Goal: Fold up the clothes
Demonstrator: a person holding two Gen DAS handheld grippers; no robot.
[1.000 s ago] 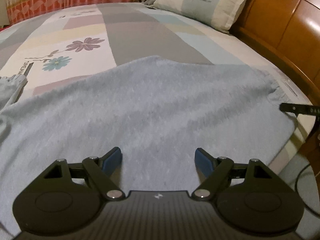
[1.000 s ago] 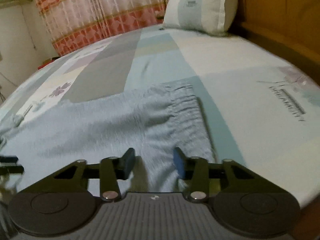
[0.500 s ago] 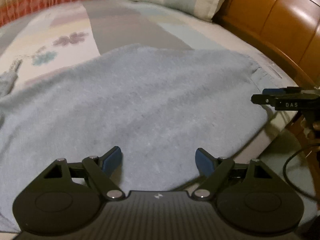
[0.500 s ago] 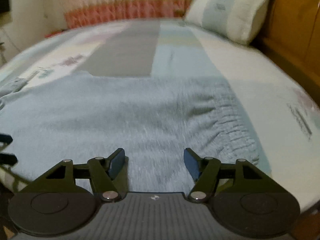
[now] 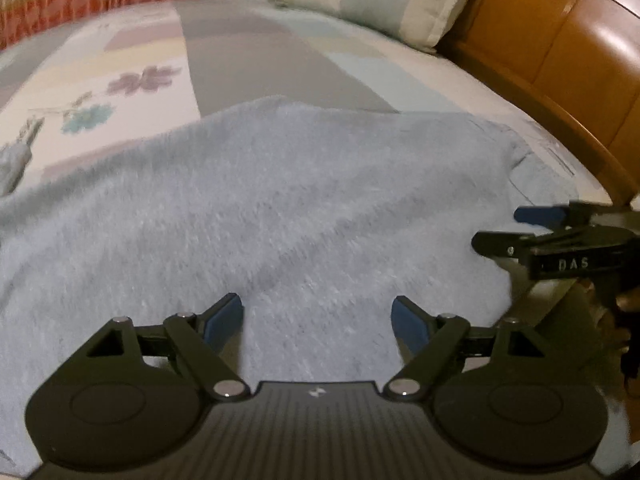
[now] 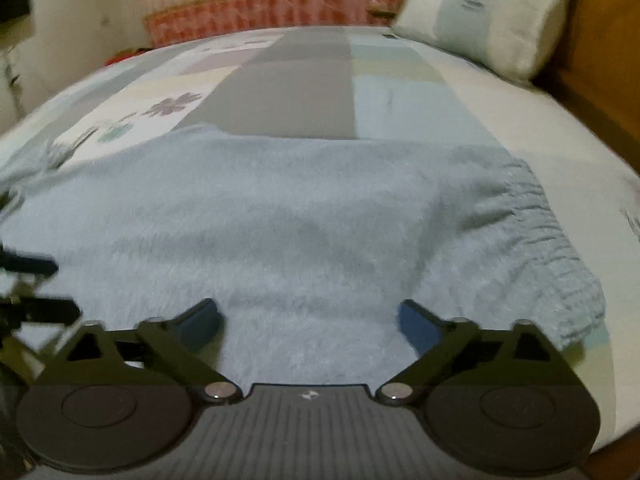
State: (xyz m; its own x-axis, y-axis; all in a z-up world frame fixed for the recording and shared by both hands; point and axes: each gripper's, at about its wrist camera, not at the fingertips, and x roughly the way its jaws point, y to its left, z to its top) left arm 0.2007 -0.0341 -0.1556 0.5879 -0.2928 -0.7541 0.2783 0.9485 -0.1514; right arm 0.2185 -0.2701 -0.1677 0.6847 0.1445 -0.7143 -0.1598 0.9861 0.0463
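Fleecy pale-blue garment (image 6: 304, 216) lies spread flat across the near part of the bed (image 6: 460, 92), w/ its gathered elastic edge (image 6: 548, 248) at the right side in the right wrist view. Spread-out layout likely serves to expose edges for the first fold.

Left gripper (image 5: 318, 318): jaws opening, blue pads well apart, garment beneath and between them, nothing clamped. Right gripper (image 6: 308, 322): jaws opening, pads wide apart, garment under the gap, no grip. Both point down at the near hem, approx. side by side; judged a pre-grasp stance, one gripper per end of the near edge.

Right gripper also shows at the right edge of the left wrist view (image 5: 560, 240), just beside the garment's corner.

Limits of view:
- Near hem is hidden under both gripper bodies; contact w/ fabric cannot be told.
- Garment's left end is cut off; type (trousers or top) unclear.
- Motion blur softens the fabric texture.
- Pillow (image 5: 384, 0) and wooden headboard (image 5: 560, 40) lie far right, well apart from the garment.
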